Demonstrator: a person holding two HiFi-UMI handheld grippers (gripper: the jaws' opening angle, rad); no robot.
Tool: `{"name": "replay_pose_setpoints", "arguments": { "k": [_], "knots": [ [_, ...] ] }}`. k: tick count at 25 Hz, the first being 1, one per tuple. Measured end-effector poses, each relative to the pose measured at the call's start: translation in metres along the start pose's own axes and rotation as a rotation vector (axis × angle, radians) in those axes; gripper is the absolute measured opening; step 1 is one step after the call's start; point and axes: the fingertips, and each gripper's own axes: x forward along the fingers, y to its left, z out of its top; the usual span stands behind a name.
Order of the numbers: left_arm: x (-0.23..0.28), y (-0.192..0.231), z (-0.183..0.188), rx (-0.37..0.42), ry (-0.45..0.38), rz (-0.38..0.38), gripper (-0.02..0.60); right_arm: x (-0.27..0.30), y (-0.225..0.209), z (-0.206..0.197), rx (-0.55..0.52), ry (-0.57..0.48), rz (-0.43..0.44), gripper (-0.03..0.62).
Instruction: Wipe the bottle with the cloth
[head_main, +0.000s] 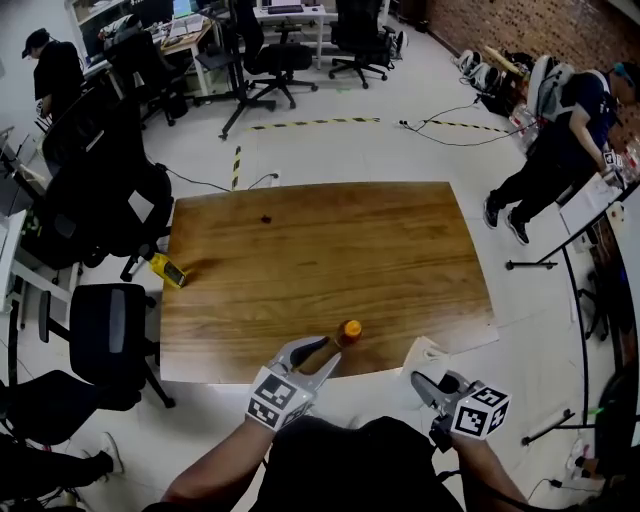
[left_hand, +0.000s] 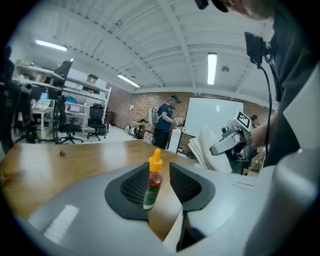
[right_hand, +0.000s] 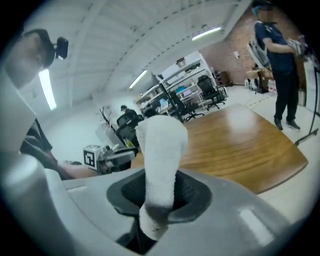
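The left claw (head_main: 320, 355) is closed on the low part of the small plastic bottle of red sauce with an orange cap (left_hand: 153, 181). It holds the bottle a little tipped at the near edge of the brown wooden counter (head_main: 320, 250). The right claw (right_hand: 160, 200) is shut tight on the thick folded white cloth (right_hand: 161, 150), and most of the cloth sticks up out of it. The cloth is to the right of the bottle, close by the near right corner of the counter, and the two do not touch yet.

I think the bottle is light and a bit squishy, and its smooth side can slip, so a soft but firm hold down low is best. That leaves the neck and cap bare for rubbing. The cloth looks soft and floppy, so the free end will bend round the bottle; the grip at its bottom end seems right
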Motion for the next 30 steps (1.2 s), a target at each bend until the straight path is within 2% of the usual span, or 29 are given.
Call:
{"name": "replay_pose_setpoints", "arguments": {
  "k": [3, 6, 10, 19, 26, 30],
  "knots": [
    [-0.024, -0.012, -0.011, -0.146, 0.023, 0.064, 0.024, -0.012, 0.006, 0.000, -0.013, -0.044, 0.022, 0.077],
    [-0.047, -0.015, -0.028, -0.236, 0.034, 0.143, 0.015, -0.014, 0.018, -0.007, -0.105, -0.021, 0.045, 0.077],
    [-0.067, -0.043, -0.042, -0.279, 0.052, 0.225, 0.015, -0.042, 0.032, -0.012, -0.133, -0.050, 0.106, 0.077],
    [-0.092, -0.111, -0.032, -0.307, -0.057, 0.308, 0.015, -0.094, 0.032, -0.041, -0.181, -0.070, 0.157, 0.077],
    [-0.113, -0.133, -0.040, -0.287, -0.032, 0.343, 0.017, -0.112, 0.040, -0.057, -0.178, -0.089, 0.171, 0.077],
    [-0.116, -0.141, -0.039, -0.259, -0.022, 0.336, 0.017, -0.120, 0.038, -0.061, -0.165, -0.102, 0.149, 0.077]
  ]
}}
